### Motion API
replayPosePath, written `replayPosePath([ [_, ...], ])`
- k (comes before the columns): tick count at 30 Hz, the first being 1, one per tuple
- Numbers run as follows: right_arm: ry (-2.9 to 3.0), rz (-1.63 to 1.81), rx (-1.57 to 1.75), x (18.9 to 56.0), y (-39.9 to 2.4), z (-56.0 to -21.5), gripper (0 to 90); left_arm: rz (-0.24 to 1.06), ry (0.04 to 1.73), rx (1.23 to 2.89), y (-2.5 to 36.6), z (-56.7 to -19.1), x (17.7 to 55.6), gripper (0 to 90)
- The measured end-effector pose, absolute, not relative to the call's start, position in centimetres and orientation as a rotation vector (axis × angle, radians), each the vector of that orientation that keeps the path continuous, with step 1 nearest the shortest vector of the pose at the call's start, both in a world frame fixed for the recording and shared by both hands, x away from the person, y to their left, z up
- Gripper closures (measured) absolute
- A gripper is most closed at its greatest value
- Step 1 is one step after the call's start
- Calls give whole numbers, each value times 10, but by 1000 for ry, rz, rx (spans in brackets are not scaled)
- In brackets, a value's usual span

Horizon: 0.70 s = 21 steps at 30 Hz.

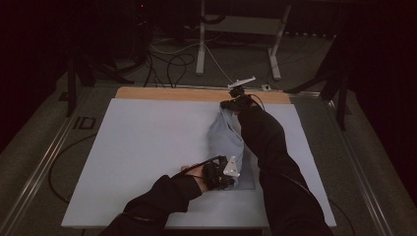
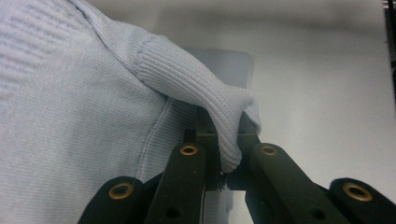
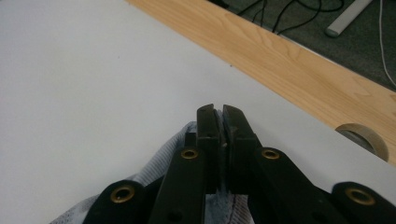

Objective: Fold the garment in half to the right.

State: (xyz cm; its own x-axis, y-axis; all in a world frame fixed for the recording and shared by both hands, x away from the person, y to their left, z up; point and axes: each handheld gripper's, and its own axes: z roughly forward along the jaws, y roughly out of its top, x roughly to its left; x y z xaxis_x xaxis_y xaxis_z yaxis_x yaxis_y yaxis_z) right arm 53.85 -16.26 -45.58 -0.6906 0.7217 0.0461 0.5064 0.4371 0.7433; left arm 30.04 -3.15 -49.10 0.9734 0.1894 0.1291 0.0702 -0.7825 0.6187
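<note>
Sweater [image 1: 225,137] sits bunched on the white board [image 1: 147,147] up top, right arm stretched far, left bent near. Left gripper [image 2: 229,140] view: jaws clamped on a ribbed cuff. Right gripper [image 3: 223,126] view: jaws pinched on fabric, beside the wooden strip [image 3: 289,60]. No readable labels.

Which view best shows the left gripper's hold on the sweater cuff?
The left gripper view: the ribbed cuff is pinched between its jaws. The high view shows the left gripper small at the sweater's near end. The right gripper view shows other fabric.
</note>
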Motion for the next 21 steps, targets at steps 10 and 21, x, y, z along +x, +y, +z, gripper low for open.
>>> replayPosePath([
  [10, 2446, 1131, 1057, 544, -162, -464, 865, 225, 178, 2467, -41, -499, 307, 883],
  [21, 2442, 1220, 1050, 539, -180, -464, 201, 225, 193, 2478, -55, -501, 310, 882],
])
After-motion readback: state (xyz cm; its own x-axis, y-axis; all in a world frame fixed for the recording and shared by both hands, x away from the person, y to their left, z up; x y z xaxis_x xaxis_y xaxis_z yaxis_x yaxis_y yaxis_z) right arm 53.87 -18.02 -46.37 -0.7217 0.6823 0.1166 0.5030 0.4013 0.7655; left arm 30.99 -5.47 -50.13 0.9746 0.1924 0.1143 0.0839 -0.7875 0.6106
